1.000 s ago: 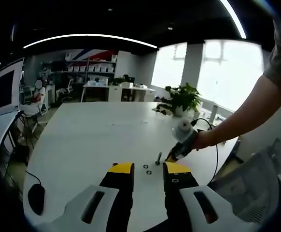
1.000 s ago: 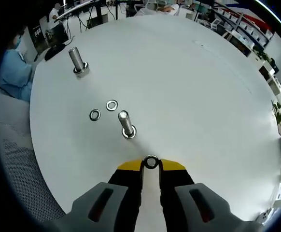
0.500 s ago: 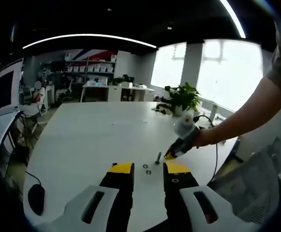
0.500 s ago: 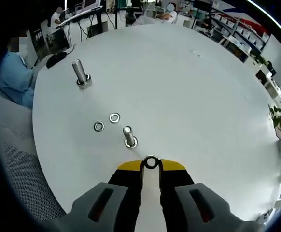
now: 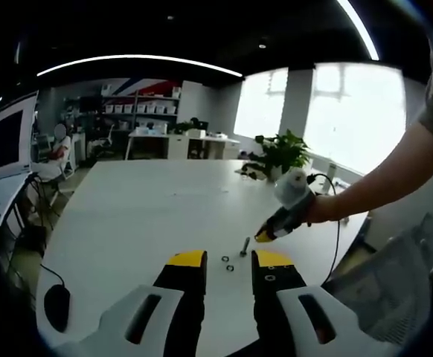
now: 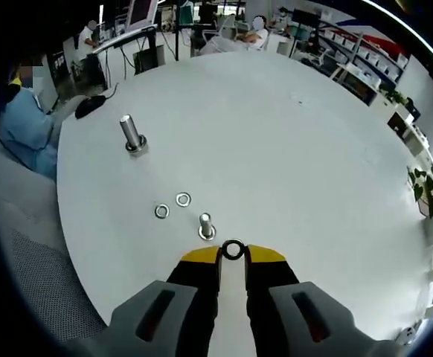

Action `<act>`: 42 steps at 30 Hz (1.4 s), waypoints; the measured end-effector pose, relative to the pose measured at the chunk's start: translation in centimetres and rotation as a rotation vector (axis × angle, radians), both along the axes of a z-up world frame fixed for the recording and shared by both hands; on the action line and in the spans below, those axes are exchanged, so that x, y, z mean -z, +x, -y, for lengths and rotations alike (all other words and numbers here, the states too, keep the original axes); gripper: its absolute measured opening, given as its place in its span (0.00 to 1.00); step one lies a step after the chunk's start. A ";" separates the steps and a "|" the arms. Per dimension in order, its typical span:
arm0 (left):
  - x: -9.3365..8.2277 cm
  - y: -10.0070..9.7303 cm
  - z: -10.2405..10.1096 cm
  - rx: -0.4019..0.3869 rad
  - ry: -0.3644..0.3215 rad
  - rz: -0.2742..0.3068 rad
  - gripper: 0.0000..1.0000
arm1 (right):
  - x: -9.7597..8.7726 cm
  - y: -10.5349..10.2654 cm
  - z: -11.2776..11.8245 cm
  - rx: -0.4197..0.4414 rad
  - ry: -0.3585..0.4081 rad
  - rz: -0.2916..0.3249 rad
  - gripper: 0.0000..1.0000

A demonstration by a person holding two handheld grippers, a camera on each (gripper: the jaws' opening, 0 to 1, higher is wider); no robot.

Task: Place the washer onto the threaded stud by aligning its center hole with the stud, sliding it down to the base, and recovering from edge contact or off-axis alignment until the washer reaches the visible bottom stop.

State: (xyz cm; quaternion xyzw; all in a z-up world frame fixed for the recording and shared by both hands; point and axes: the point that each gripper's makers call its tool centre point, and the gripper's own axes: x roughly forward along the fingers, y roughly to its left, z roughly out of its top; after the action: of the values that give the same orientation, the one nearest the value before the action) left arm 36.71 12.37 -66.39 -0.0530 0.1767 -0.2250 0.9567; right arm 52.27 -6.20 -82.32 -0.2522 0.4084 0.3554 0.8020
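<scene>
I am working over a big round white table (image 6: 298, 149), which is taking up most of the right gripper view and stretching away toward the office shelves in the left gripper view. My right gripper (image 6: 233, 256) is hanging above the table with its yellow-tipped fingers (image 6: 200, 256) pressed in on a small steel washer (image 6: 233, 249), which is standing between the tips with its hole facing the camera. Just beyond the washer, close to the tips, the nearer stud (image 6: 206, 225) is standing upright on its base on the table; the washer is not on it yet. A second, taller stud (image 6: 132, 134) is standing well apart, off toward the far left of the table. Two loose washers (image 6: 172, 205) are lying flat side by side between the two studs, nearer the first one. My left gripper (image 5: 228, 262) is holding low over the table edge with its fingers spread and nothing between them. In that view my right arm is reaching in from the right, and the right gripper is tilting down just beside the small stud (image 5: 244, 245), with the loose washers lying in front of my left fingertips. A dark mouse (image 5: 55, 306) is sitting on the table at the left.
</scene>
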 end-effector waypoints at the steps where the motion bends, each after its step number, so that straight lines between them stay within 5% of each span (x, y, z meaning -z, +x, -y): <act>1: 0.0 0.0 -0.1 -0.003 -0.002 0.000 0.22 | -0.3 0.0 -0.3 -0.008 0.004 0.007 0.14; 22: -0.5 0.3 -0.9 -0.040 -0.044 0.009 0.22 | -3.8 -0.4 -2.5 -0.080 0.024 0.071 0.14; 42: -0.8 0.3 -0.9 -0.044 -0.058 0.019 0.22 | -2.2 -0.5 -3.1 -0.161 -0.079 0.020 0.14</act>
State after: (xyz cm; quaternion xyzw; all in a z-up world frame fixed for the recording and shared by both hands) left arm 36.99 13.30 -65.58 -0.0822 0.1597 -0.2093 0.9612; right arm 51.74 -3.09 -80.12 -0.3192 0.3924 0.3996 0.7645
